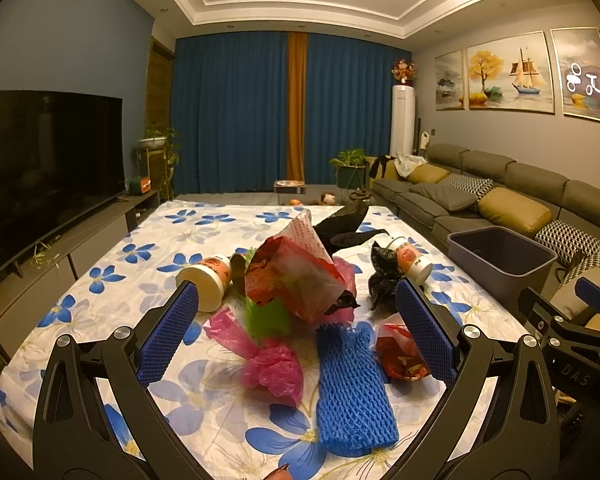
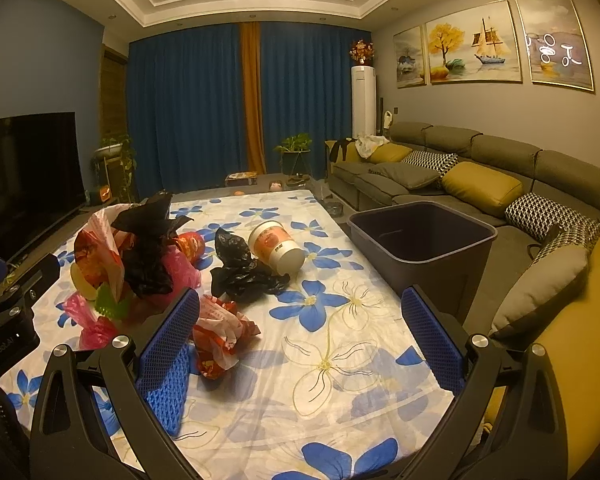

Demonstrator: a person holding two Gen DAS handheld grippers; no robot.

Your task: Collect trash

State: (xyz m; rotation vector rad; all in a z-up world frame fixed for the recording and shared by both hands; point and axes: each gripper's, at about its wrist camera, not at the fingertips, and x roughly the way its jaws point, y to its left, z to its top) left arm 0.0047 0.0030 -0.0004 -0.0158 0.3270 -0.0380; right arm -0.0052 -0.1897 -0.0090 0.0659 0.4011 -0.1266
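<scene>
Home living room, sofa (image 2: pixel 460 168), television (image 1: pixel 40 160), curtains (image 1: pixel 236 112)

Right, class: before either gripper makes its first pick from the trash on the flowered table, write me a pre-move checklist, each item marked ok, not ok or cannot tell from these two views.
1. Left gripper jaws wide apart, nothing between them: ok.
2. Right gripper jaws wide apart, nothing between them: ok.
3. Bin upright, mouth open, at the table's right edge: ok.
4. Bin has room: only dark walls show, the bottom is hidden: cannot tell.
5. Blue foam net lies flat and apart from the main pile, right ahead of the left gripper: ok as a first pick.
6. Paper cup on its side, resting against the black bag; whether it is empty: cannot tell.
</scene>
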